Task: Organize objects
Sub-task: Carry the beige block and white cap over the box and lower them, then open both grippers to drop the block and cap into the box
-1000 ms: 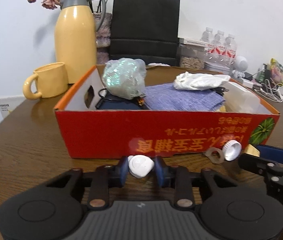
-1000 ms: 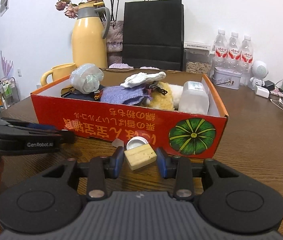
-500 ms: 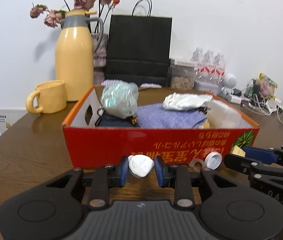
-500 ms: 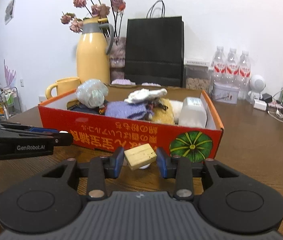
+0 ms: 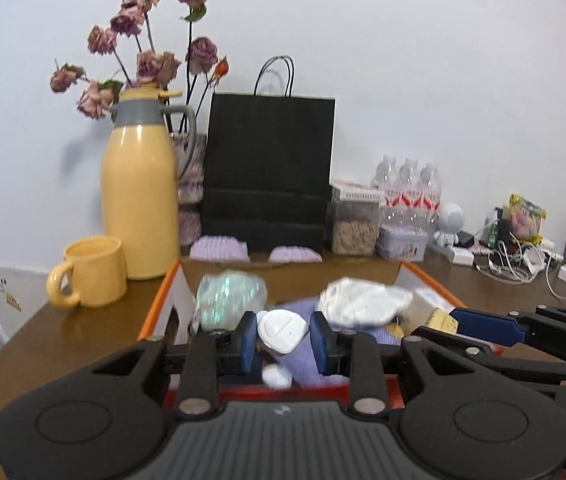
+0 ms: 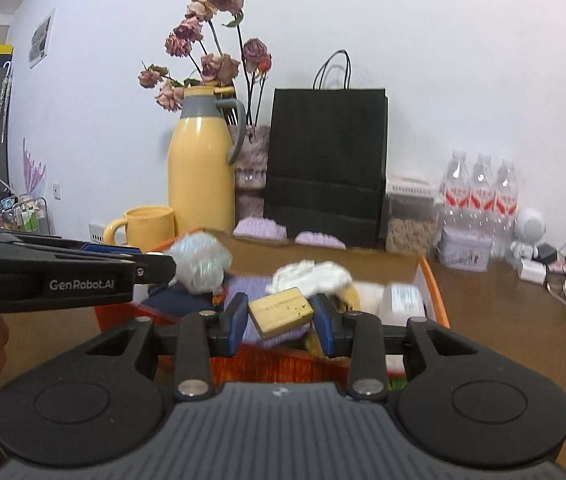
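My left gripper (image 5: pixel 283 339) is shut on a small white rounded plastic piece (image 5: pixel 281 330) and holds it above the near edge of the red-orange cardboard box (image 5: pixel 155 308). My right gripper (image 6: pixel 281 320) is shut on a tan wooden block (image 6: pixel 281 312), also held above the box (image 6: pixel 437 292). The box holds a shiny crumpled bag (image 5: pixel 229 296), a purple cloth (image 5: pixel 303 360), a white cloth (image 5: pixel 363 300) and a white container (image 6: pixel 403 300). The right gripper shows at the right of the left wrist view (image 5: pixel 449 322).
Behind the box stand a yellow thermos (image 5: pixel 139 200) with dried flowers, a yellow mug (image 5: pixel 91 272), a black paper bag (image 5: pixel 269 172), a jar, water bottles (image 5: pixel 407 192), a small white robot toy (image 5: pixel 449 224) and cables (image 5: pixel 523 260) at the right.
Both grippers have risen from the table in front of the box to above its near edge, each still holding its object. The cap left on the table has gone out of sight.
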Demonstrator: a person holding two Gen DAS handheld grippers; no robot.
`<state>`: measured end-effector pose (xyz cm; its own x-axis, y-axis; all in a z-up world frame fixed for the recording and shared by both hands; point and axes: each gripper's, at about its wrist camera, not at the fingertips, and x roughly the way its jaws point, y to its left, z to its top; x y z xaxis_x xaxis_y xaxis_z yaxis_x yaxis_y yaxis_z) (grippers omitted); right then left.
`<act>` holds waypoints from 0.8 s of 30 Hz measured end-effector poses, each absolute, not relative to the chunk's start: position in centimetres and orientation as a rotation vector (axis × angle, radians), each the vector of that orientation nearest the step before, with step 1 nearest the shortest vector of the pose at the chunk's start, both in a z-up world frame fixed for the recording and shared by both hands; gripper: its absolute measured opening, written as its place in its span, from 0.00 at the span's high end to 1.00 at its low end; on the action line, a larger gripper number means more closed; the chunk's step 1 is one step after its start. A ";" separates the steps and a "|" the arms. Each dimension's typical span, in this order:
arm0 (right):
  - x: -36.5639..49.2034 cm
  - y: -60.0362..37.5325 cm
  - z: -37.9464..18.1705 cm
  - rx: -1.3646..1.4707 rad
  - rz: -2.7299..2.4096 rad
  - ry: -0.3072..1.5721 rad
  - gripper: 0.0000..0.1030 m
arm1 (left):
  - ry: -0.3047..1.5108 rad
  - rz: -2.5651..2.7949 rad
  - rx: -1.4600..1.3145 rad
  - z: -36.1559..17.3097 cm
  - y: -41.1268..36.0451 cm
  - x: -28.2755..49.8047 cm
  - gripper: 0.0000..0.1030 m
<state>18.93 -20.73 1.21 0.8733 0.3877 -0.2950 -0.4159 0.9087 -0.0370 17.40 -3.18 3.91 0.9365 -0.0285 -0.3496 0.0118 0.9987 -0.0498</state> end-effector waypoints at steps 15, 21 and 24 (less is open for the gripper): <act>27.8 -18.1 2.6 -0.107 0.429 0.315 0.65 | 0.350 -0.016 -0.057 6.1 -1.9 26.3 0.73; 30.9 -17.7 1.6 -0.101 0.436 0.365 0.65 | 0.368 -0.019 -0.064 5.4 -1.3 29.7 0.73; 32.1 -17.7 1.1 -0.100 0.431 0.395 0.63 | 0.382 -0.017 -0.038 4.9 -1.4 31.0 0.72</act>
<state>32.08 -17.69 1.06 0.8338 0.3873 -0.3933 -0.4256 0.9049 -0.0111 30.97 -1.36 4.92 0.9277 -0.0232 -0.3725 0.0091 0.9992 -0.0398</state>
